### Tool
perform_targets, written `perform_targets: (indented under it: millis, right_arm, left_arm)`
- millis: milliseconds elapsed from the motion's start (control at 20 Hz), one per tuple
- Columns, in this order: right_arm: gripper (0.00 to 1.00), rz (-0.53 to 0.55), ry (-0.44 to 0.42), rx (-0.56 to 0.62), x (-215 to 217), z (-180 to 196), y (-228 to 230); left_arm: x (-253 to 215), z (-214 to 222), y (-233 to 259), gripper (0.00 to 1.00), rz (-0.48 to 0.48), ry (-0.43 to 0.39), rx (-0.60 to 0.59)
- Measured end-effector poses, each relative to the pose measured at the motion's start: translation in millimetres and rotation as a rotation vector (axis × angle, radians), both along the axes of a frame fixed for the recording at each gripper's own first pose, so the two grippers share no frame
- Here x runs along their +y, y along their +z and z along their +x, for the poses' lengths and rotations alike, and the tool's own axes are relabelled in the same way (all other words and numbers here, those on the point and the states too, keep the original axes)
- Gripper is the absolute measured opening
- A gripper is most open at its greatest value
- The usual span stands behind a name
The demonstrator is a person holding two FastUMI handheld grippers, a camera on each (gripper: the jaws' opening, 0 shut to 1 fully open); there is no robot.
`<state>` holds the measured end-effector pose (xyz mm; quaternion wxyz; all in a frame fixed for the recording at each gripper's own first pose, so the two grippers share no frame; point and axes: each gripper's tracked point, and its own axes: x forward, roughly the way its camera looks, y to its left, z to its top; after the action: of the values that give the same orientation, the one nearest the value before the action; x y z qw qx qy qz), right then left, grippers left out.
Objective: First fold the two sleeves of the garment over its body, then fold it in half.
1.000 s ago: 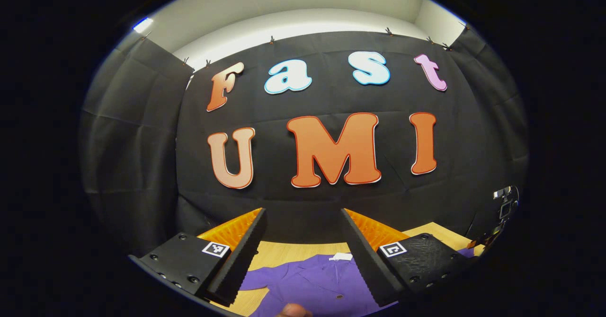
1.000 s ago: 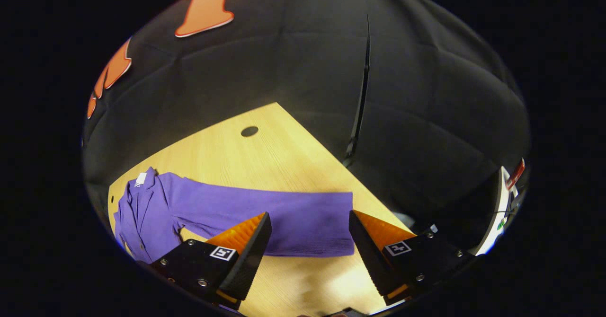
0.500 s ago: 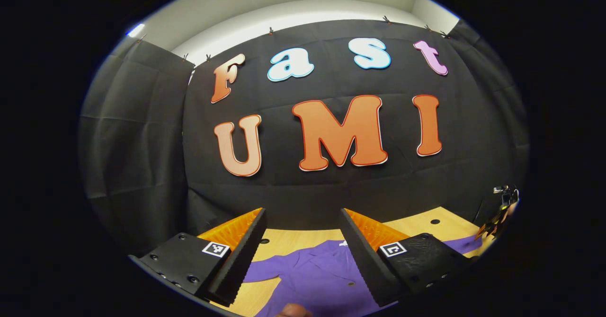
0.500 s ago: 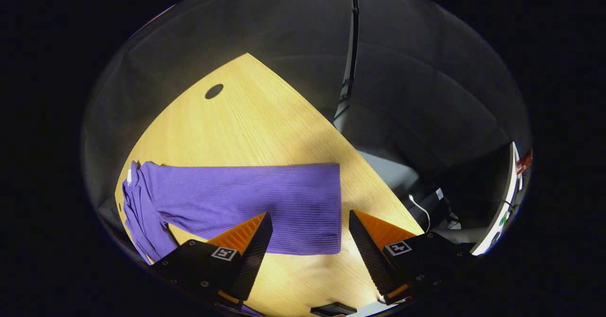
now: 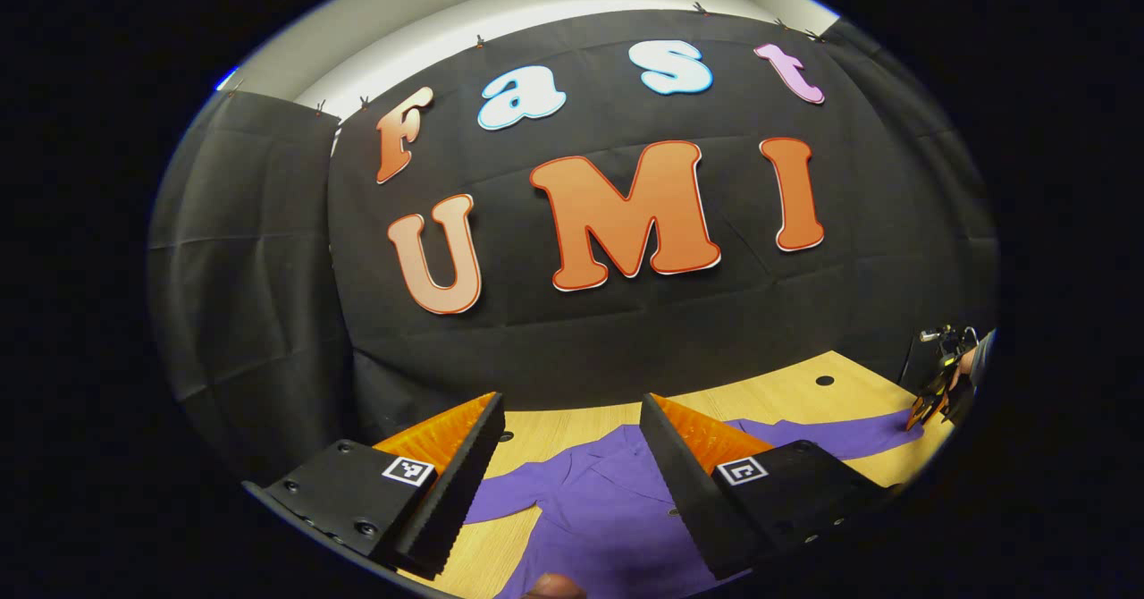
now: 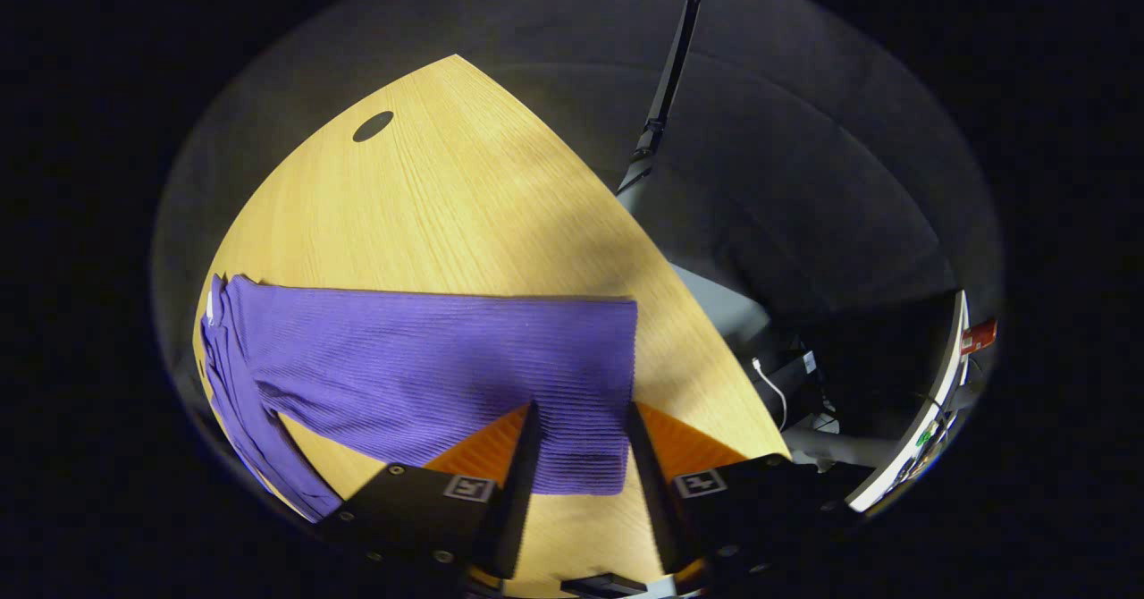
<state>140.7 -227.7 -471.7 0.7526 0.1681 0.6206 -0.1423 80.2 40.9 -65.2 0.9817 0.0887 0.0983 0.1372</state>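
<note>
Left gripper view faces the back wall, low over the surface; right gripper view looks down close; both share the garment.

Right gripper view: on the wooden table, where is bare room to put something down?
The light wooden table is bare beyond the far edge of the purple ribbed sleeve, up to the dark round hole and the black cloth wall. A narrow bare strip lies past the cuff. Near the right tool, closing around the cuff, it is crowded.

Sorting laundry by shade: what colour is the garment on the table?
Purple garment, clearest in the right gripper view.
</note>
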Motion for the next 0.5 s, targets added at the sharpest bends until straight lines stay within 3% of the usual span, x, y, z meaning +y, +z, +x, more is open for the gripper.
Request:
perform_targets:
  millis: [150, 200, 400, 450, 500]
  right_arm:
    - [0.13, 0.016, -0.058, -0.015, 4.9, 5.5, 0.6]
    - [0.07, 0.045, -0.063, -0.031, 8.9, 7.1, 1.1]
    - [0.04, 0.102, -0.083, -0.082, 27.8, 19.6, 28.5]
    - [0.14, 0.112, -0.072, -0.103, 32.8, 23.0, 39.5]
    - [0.04, 0.118, -0.057, -0.125, 39.3, 28.3, 52.5]
  left_arm:
    - [-5.3, 3.1, -3.3, 0.98, 0.001, -0.016, 0.008]
    - [-3.9, 5.6, -2.9, 0.98, -0.001, -0.020, 0.009]
    - [3.8, 11.3, -4.8, 0.99, -0.004, -0.029, 0.016]
    - [5.8, 12.6, -5.3, 0.99, -0.010, -0.030, 0.017]
    - [8.9, 12.1, -6.1, 0.99, -0.014, -0.031, 0.019]
